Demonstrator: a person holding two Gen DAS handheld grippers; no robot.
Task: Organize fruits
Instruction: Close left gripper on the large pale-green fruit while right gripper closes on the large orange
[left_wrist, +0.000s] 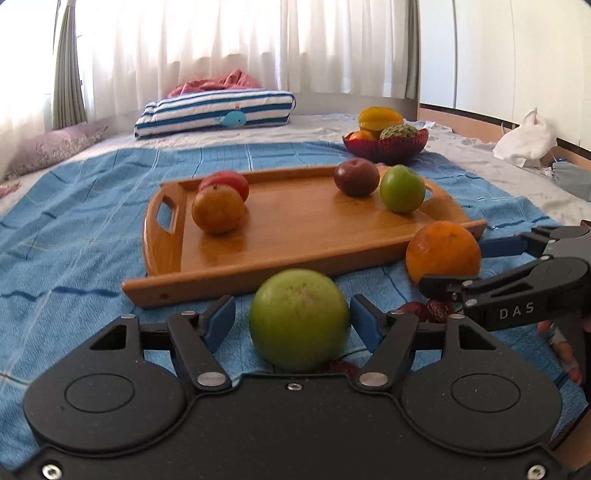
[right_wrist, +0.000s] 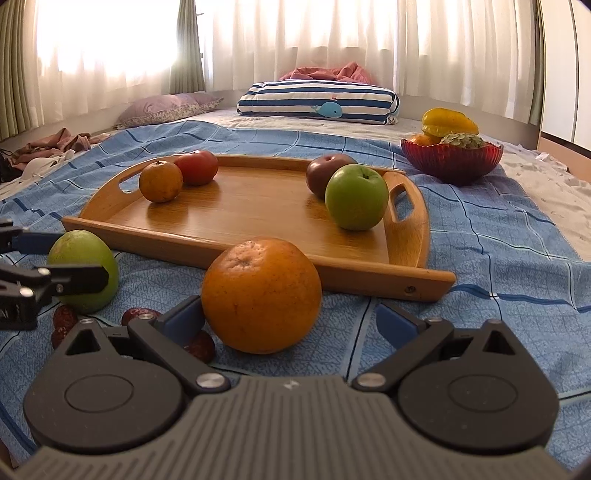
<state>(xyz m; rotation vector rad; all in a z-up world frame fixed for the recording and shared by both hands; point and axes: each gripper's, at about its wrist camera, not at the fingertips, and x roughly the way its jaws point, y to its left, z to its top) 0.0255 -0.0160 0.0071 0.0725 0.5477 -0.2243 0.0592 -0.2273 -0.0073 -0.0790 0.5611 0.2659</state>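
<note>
A wooden tray (left_wrist: 295, 229) (right_wrist: 258, 206) lies on the blue cloth, holding a small orange (left_wrist: 218, 210) (right_wrist: 160, 181), a red tomato (left_wrist: 229, 181) (right_wrist: 197, 166), a dark plum (left_wrist: 356, 176) (right_wrist: 325, 173) and a green apple (left_wrist: 402, 188) (right_wrist: 356, 197). My left gripper (left_wrist: 293, 323) is open around a pale green fruit (left_wrist: 300, 319) (right_wrist: 86, 269) on the cloth before the tray, its pads not touching. My right gripper (right_wrist: 291, 319) (left_wrist: 461, 266) is open around a big orange (right_wrist: 262, 295) (left_wrist: 443, 251); the left pad is close, the right pad apart.
A red glass bowl (left_wrist: 386, 147) (right_wrist: 452, 158) with starfruit and other fruit stands behind the tray at right. Several dark red dates (right_wrist: 133, 315) (left_wrist: 428, 308) lie on the cloth between the grippers. A striped pillow (left_wrist: 214, 114) lies at the back.
</note>
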